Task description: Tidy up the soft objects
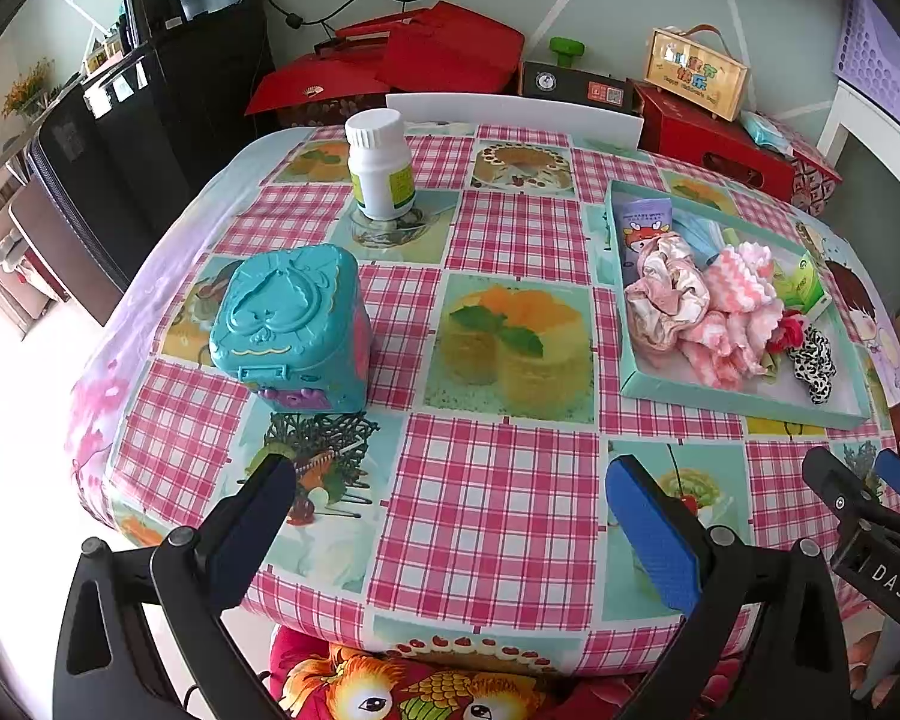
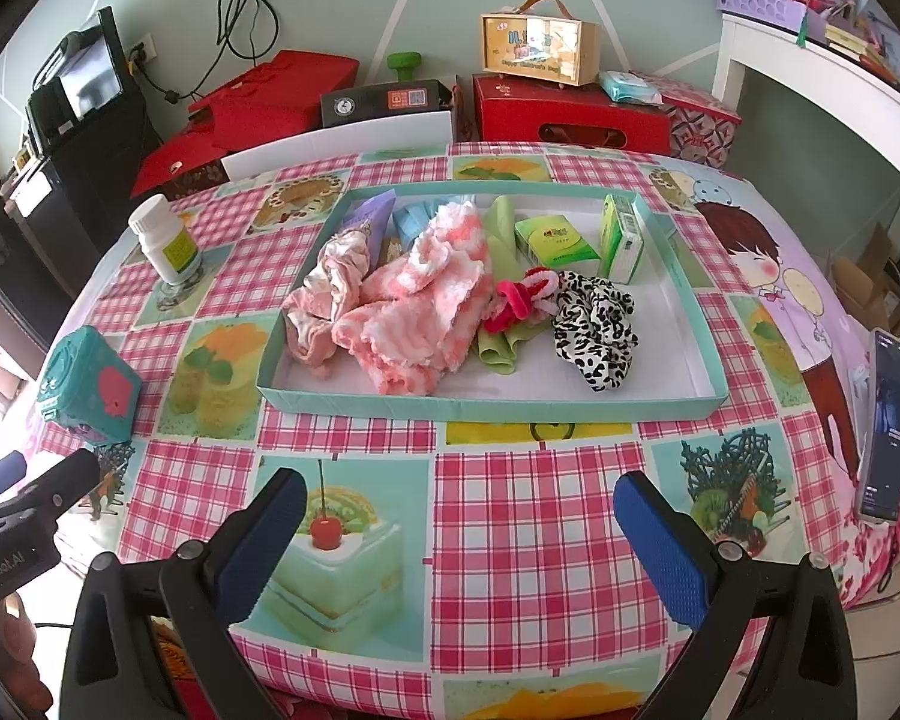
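1. Two hand-held grippers hover low over the near edge of the table, both with their blue-padded fingers spread wide and nothing between them: the left gripper over the pink checked squares of the tablecloth, the right gripper over a cake-and-cherry picture on the same cloth.
2. Just beyond the right gripper lies a shallow mint-green tray, and the soft objects sit inside it.
3. At the tray's left end a pale pink satin scrunchie touches a pink-and-white knitted cloth, which is heaped across the middle.
4. To the right of the cloth a folded green cloth lies partly under a red-and-pink hair tie, and a black-and-white leopard-print scrunchie lies just beside that tie.
5. Along the tray's far side are a purple packet, a blue item partly hidden by the knitted cloth, a flat green tissue pack and an upright green box.
6. Left of the tray, well apart from it, a white pill bottle stands upright, with a teal toy box nearer the left gripper.
7. A smartphone stands tilted at the table's right edge.
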### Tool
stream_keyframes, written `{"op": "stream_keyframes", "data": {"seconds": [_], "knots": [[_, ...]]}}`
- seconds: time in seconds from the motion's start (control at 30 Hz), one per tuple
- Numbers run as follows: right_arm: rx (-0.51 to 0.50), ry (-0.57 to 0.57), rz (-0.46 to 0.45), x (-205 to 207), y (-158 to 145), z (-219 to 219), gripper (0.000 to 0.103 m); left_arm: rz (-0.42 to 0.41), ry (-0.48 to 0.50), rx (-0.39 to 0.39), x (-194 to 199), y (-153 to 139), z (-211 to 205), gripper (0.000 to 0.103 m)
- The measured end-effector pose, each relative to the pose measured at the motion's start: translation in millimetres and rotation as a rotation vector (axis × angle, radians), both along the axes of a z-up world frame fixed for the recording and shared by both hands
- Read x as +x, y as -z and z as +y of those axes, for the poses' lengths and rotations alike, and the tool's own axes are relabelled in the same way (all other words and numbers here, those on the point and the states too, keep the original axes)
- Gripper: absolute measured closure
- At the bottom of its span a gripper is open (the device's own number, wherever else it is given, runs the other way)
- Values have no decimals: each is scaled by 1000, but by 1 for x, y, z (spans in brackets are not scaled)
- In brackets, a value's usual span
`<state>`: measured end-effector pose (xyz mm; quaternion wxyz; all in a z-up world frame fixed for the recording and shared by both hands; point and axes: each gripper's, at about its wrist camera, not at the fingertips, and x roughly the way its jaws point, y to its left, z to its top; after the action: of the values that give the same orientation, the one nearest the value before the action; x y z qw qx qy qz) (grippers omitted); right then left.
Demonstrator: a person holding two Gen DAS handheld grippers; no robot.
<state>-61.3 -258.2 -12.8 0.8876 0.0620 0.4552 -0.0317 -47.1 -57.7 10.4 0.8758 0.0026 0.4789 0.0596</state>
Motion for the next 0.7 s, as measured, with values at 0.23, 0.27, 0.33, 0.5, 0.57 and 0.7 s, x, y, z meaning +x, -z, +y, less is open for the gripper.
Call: {"op": "stream_keyframes", "data": {"seconds": [0.23,0.27,0.33,0.5,0.57,0.7], "knots": [[0,0,0,0,0,0,0,0,0,0,0,0,0,0],[0,0,1,0,0,0,0,1,0,0,0,0,0,0],[0,0,0,0,0,0,0,0,0,-1,0,0,1,0],[0,0,0,1,0,0,0,1,-1,-3,1,0,0,0],[0,0,2,1,0,0,0,1,-2,-3,1,0,0,0],[0,0,2,0,1,-1,0,2,-4,-8,1,0,0,0]]}}
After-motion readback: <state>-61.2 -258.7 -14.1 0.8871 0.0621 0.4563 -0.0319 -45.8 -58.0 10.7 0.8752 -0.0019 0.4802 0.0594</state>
